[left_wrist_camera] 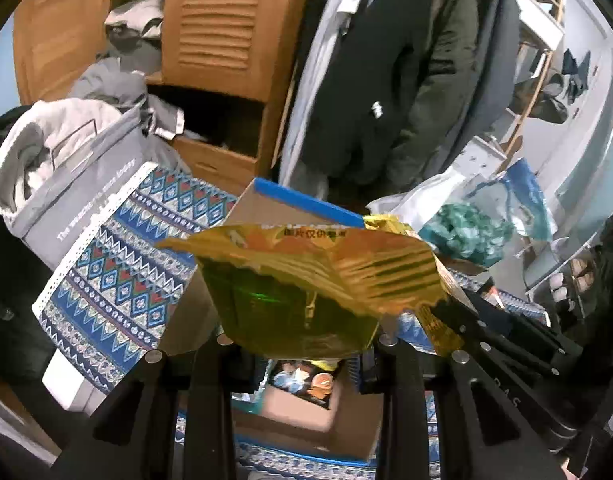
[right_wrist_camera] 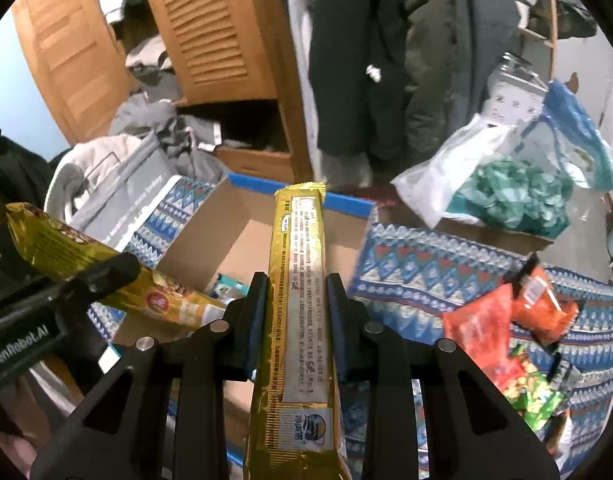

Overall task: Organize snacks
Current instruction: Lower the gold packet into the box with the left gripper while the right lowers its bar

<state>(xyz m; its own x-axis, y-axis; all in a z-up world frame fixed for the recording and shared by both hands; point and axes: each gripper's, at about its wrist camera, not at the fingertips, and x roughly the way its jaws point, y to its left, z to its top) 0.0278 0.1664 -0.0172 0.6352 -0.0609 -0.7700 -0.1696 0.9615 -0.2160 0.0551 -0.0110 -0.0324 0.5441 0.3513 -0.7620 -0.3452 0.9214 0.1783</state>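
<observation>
Left hand-held gripper [left_wrist_camera: 302,340]: clamped on a yellow snack bag [left_wrist_camera: 306,280], which is crumpled and held up close to the lens, above the open cardboard box [left_wrist_camera: 266,204] with the blue-taped rim. Seen from the right wrist view, this same bag [right_wrist_camera: 106,280] sits at the left, pinched by the black finger of the left hand-held gripper [right_wrist_camera: 106,276], just beside the box's near-left corner.

Right hand-held gripper [right_wrist_camera: 296,292]: clamped on a long gold snack packet [right_wrist_camera: 302,300], held lengthwise between the two fingers with its printed white label facing up. The packet's far end reaches over the box [right_wrist_camera: 242,236] opening.

Inside the box, a few packets lie at the bottom; their details are too blurred to read.

The box rests on a blue patterned cloth [right_wrist_camera: 426,264]. On the cloth at the right lie orange-red snack bags [right_wrist_camera: 482,328] and, nearer, a green snack bag [right_wrist_camera: 534,396]. Farther right, a clear plastic bag of teal-wrapped items [right_wrist_camera: 518,196] sits behind the cloth.

Far left: a grey fabric bin [left_wrist_camera: 86,184] with pale clothing heaped on top. Behind: a wooden louvred wardrobe door [left_wrist_camera: 222,20] and dark hanging coats [left_wrist_camera: 386,80].
</observation>
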